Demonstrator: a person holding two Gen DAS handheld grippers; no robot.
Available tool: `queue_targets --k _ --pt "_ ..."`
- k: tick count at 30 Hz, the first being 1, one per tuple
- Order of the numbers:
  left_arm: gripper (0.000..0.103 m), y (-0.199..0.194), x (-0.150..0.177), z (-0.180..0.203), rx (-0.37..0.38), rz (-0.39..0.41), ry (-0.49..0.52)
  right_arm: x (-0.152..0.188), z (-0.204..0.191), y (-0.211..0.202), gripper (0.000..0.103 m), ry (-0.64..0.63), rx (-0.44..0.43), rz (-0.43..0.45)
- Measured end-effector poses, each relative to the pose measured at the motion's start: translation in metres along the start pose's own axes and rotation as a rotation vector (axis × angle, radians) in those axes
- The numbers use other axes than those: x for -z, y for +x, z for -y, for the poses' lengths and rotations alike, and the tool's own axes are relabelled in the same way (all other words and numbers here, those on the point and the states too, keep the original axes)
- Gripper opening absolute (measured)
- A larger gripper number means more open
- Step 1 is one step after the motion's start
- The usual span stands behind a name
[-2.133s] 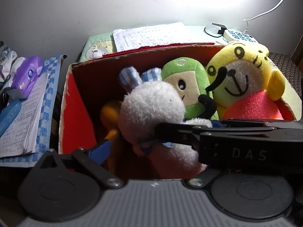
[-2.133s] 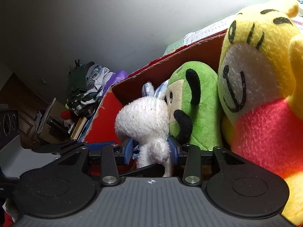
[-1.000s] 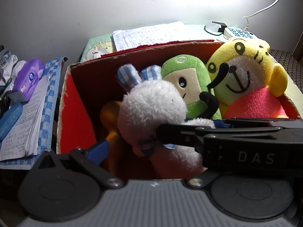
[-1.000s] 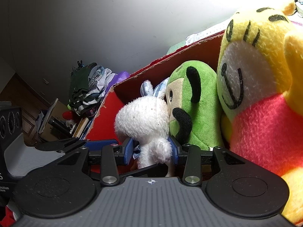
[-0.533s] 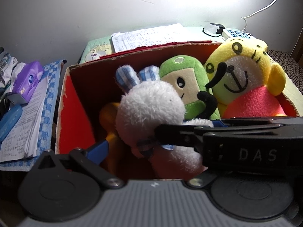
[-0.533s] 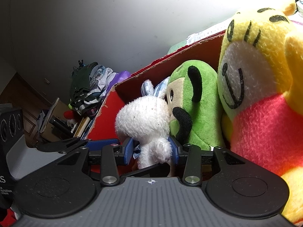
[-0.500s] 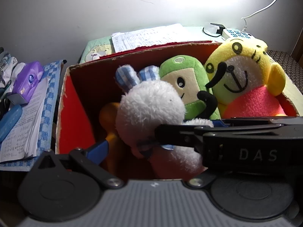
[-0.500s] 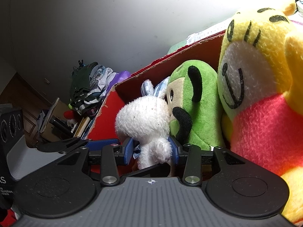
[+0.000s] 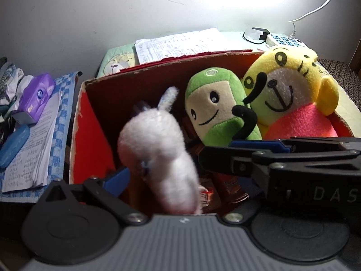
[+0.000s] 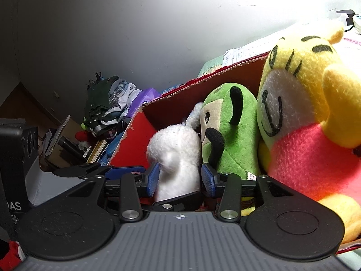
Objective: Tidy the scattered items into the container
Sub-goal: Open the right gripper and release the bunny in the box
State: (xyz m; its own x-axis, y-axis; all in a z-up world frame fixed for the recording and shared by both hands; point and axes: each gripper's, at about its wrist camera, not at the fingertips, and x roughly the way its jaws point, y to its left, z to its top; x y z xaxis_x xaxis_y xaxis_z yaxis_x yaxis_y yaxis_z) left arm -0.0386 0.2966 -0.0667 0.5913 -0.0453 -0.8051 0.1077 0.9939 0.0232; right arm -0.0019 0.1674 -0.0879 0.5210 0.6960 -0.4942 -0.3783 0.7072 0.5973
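Right gripper (image 10: pixel 179 178) is sitting at the near edge of the red cardboard box (image 9: pixel 90 135), jaws opening — white plush rabbit (image 10: pixel 178 158) is standing between the 2 blue pads (image 10: pixel 153 179), and the pads are no longer visibly pressing on it. In the left wrist view the rabbit (image 9: pixel 158 158) is blurred, tilting inside the box, 1 ear up. Beside it, a green plush (image 9: pixel 216 110) and a yellow plush in a pink shirt (image 9: pixel 291 103) are leaning together against the box's far side.

Left gripper (image 9: pixel 171 176) is hovering over the box's near wall — only 1 blue fingertip is showing, so cannot tell how wide it is.

Left of the box, a purple tissue pack (image 9: pixel 36 97) is lying on papers.
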Motion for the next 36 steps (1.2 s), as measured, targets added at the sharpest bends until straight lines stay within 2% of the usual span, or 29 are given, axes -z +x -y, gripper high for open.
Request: queue_targets --k 8,23,36 --pt "0.102 -0.003 -0.001 0.000 0.002 -0.007 -0.009 0.000 -0.003 -0.001 0.041 0.003 0.022 0.012" --pt "0.102 -0.004 0.002 -0.006 0.005 -0.037 -0.068 0.004 -0.002 -0.012 0.039 0.020 0.044 0.044" --pt "0.102 -0.006 0.006 -0.008 -0.001 -0.021 -0.092 0.006 -0.005 -0.015 0.038 0.017 0.071 0.040"
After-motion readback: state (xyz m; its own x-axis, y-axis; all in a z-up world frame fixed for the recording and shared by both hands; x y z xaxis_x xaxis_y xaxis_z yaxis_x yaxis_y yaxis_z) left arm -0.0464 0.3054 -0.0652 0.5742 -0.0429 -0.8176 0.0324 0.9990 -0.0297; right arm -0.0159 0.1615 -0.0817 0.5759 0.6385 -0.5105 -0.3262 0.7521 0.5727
